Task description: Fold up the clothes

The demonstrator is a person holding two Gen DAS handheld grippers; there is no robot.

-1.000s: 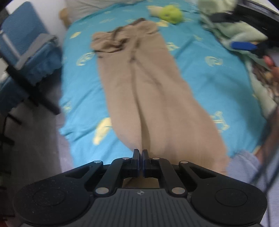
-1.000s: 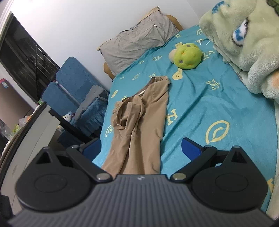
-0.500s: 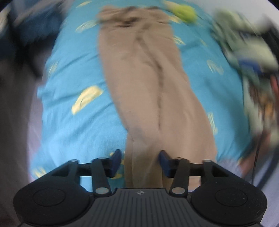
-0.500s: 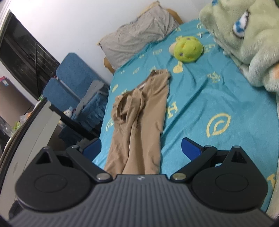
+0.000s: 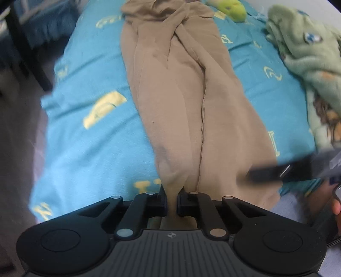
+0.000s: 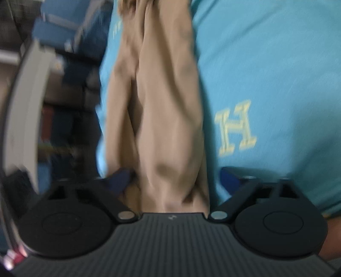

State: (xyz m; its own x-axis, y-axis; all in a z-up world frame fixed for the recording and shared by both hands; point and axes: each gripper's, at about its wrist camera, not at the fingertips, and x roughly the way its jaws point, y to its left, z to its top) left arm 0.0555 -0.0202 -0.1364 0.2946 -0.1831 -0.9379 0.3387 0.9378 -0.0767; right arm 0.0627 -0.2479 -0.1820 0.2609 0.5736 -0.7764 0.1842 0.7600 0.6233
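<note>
Fingers first: your left gripper (image 5: 171, 199) is nearly closed, with a bunched bit of the tan tights' (image 5: 183, 102) near end pinched in the narrow gap between the two fingers. Your right gripper (image 6: 174, 178) is wide open, straddling the same end of the fabric, one blue-padded finger on each side and nothing clamped yet as far as I can tell (that view is pretty blurry).

Those tights lie stretched lengthwise down the teal bedsheet (image 5: 85, 149), waistband at the far end near the green plush toy (image 5: 231, 8), both legs side by side with the near ends at the bed's edge. A fluffy green blanket (image 5: 309, 55) sits off to the right, apart from them.

Handling-wise, I'd guess this stuff is super light, thin, stretchy and kind of slick, so it'll sag and slide rather than hold a crease. Grab a decent wad near the toe ends, not a single layer, or it'll probably slip out. Lift both legs evenly and carry them toward the waistband, no yanking, since it'll stretch or snag.
</note>
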